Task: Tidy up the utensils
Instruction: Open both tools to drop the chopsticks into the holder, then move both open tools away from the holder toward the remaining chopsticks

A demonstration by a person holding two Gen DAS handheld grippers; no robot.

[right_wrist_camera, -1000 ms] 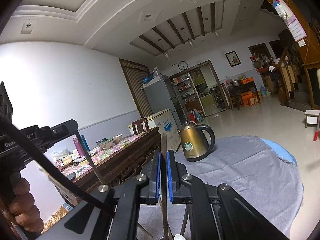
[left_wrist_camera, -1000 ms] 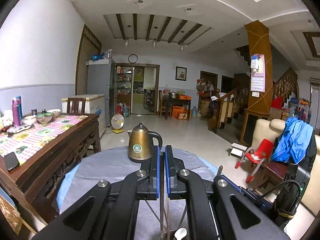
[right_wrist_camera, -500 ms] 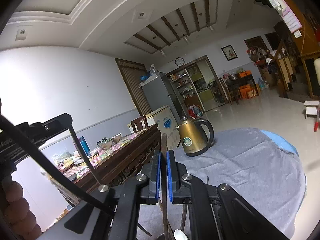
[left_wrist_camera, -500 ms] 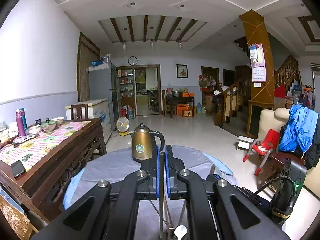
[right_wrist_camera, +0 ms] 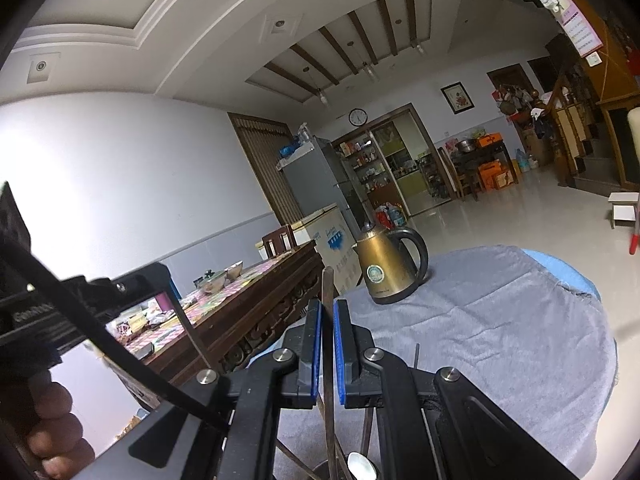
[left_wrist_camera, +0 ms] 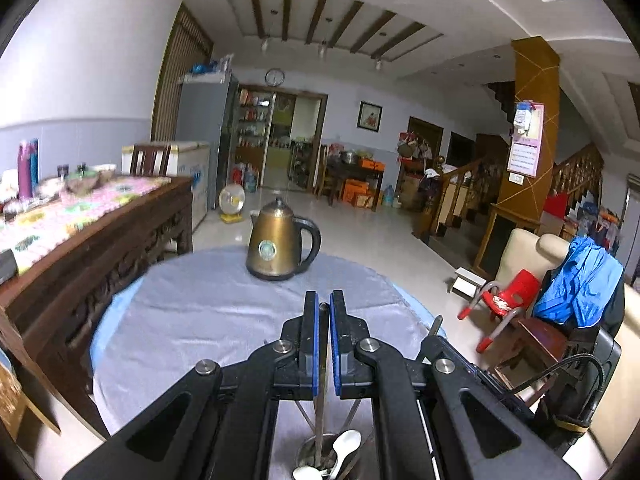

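Left claw [left_wrist_camera: 324,312]: narrow, pinching an upright chopstick [left_wrist_camera: 320,420].
Right claw [right_wrist_camera: 327,312]: narrow, pinching another stick [right_wrist_camera: 328,360].
Cup [left_wrist_camera: 316,450]: directly below both, sticks' long axes vertical.

Cool, dim indoor light falls from ceiling spots [left_wrist_camera: 322,50], the white wall [right_wrist_camera: 132,184] glares bright at left, and the fisheye bends edges into black, softly blurred corners.
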